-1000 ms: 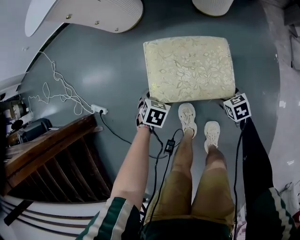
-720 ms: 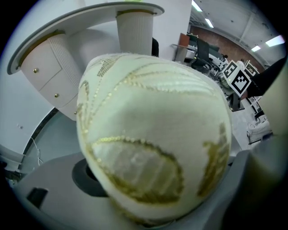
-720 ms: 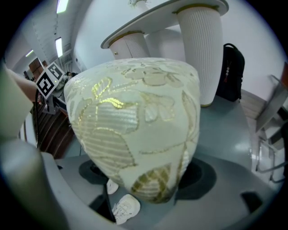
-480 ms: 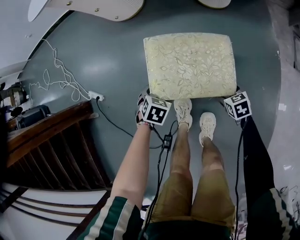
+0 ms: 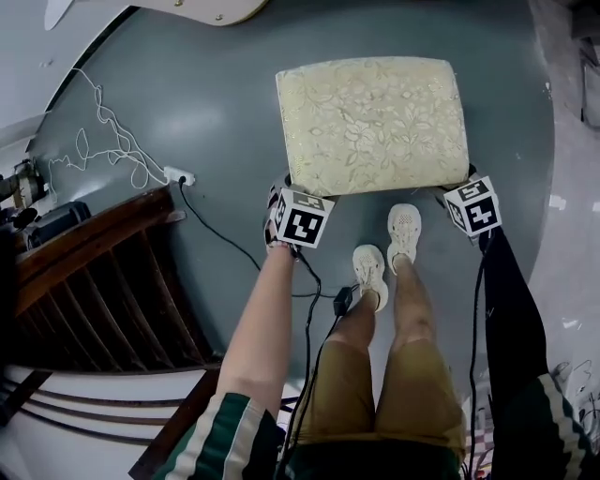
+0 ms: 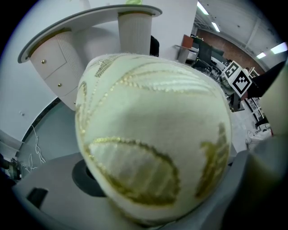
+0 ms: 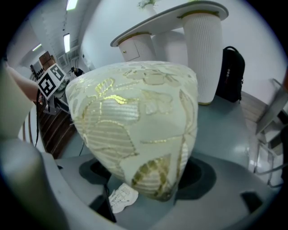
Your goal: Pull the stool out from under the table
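The stool (image 5: 370, 120) has a cream cushion with a gold flower pattern and stands on the grey floor, out from under the white table (image 5: 187, 7) whose edge shows at the top. My left gripper (image 5: 284, 195) grips the stool's near left corner, my right gripper (image 5: 457, 187) the near right corner. In the left gripper view the cushion corner (image 6: 153, 134) fills the space between the jaws. The right gripper view shows the same, with the other corner (image 7: 135, 121) wedged in the jaws. Both grippers are shut on the stool.
A dark wooden slatted frame (image 5: 94, 281) lies at the left, with a white cable and socket strip (image 5: 173, 175) beside it. The person's white shoes (image 5: 384, 253) stand just behind the stool. The table's ribbed legs (image 7: 202, 54) and a black backpack (image 7: 231, 74) are beyond the stool.
The stool and both grippers have come back from the table, which has slid almost out of the top of the head view. The person's feet have stepped back.
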